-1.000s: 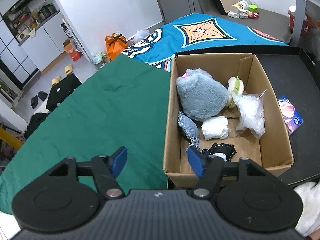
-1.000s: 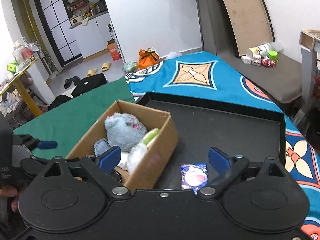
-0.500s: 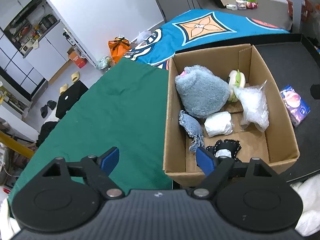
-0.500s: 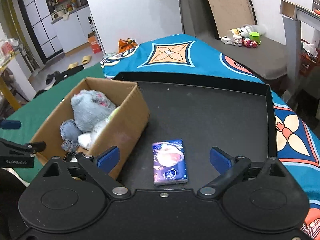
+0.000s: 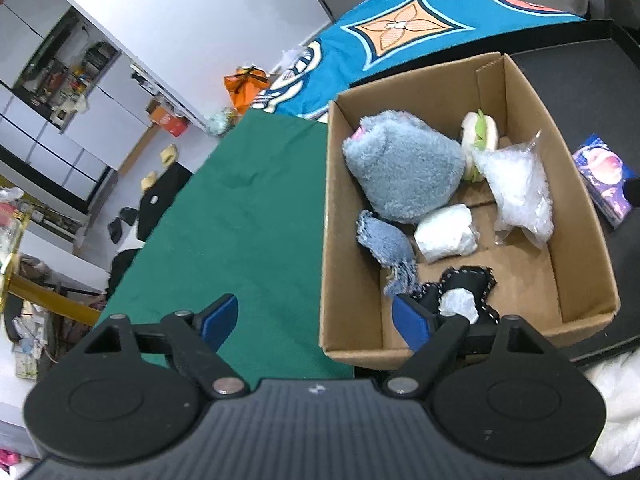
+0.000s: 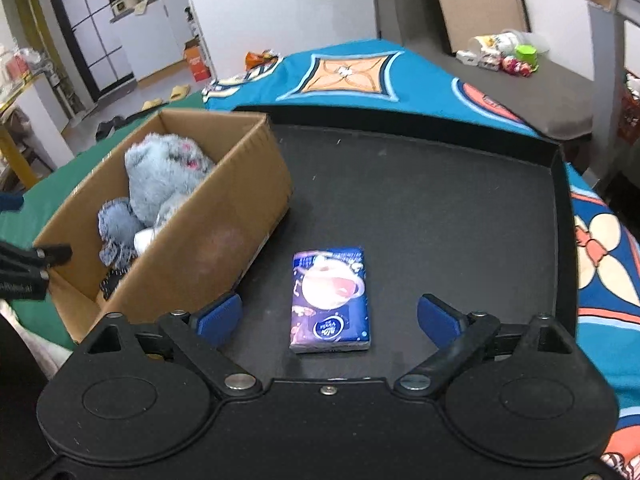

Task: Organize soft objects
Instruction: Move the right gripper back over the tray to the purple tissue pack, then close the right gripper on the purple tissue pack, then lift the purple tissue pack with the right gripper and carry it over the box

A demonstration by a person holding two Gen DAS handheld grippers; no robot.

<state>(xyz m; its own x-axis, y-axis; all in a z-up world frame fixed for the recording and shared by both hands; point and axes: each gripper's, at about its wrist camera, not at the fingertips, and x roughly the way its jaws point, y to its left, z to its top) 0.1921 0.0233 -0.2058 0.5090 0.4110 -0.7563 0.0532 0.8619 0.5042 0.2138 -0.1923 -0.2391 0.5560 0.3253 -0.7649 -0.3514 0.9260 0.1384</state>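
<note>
Black tray (image 6: 440, 184) with a raised rim carries my work area, set on a teal patterned cloth (image 6: 352, 76); a green cloth (image 5: 240, 200) covers the surface to its left. Beyond are white walls, a kitchen nook, slippers on the floor and an orange bag (image 5: 244, 86).

My cardboard box (image 5: 348, 320) sits at the tray's left edge, against the green cloth. I see a grey plush toy (image 5: 404, 168), a denim scrap (image 5: 386, 240), a white bundle (image 5: 446, 234), a clear plastic bag (image 5: 518, 192), a burger-shaped toy (image 5: 480, 132) and a black stitched piece (image 5: 464, 284) inside it.

A tissue pack (image 6: 330, 300) lies flat on the tray just right of the box, near the tray's near edge.

My right gripper (image 6: 330, 318) tips downward right over the pack; its jaws are closing with the pack between them, pads not touching it. My left gripper (image 5: 316, 318) angles down over the box's near left corner, spread wide and empty.
</note>
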